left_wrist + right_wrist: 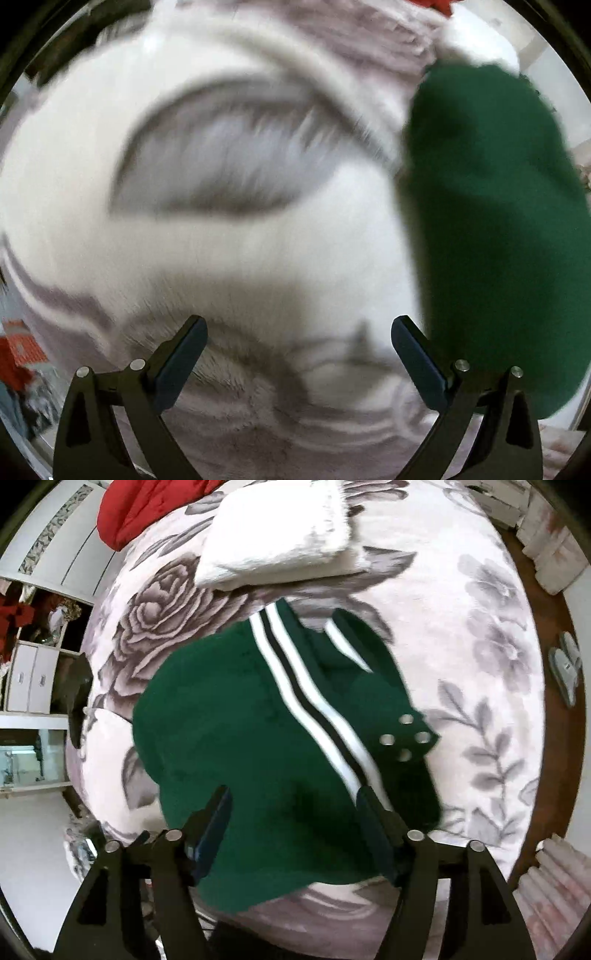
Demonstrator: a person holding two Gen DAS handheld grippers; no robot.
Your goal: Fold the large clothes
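Floral bedspread (491, 635) carries your folded green garment (229, 738). Right gripper (295, 812) is spread above it, grasping nothing; left gripper (299, 354), likewise released, hangs over the white garment (258, 258). Pinch one edge squarely.
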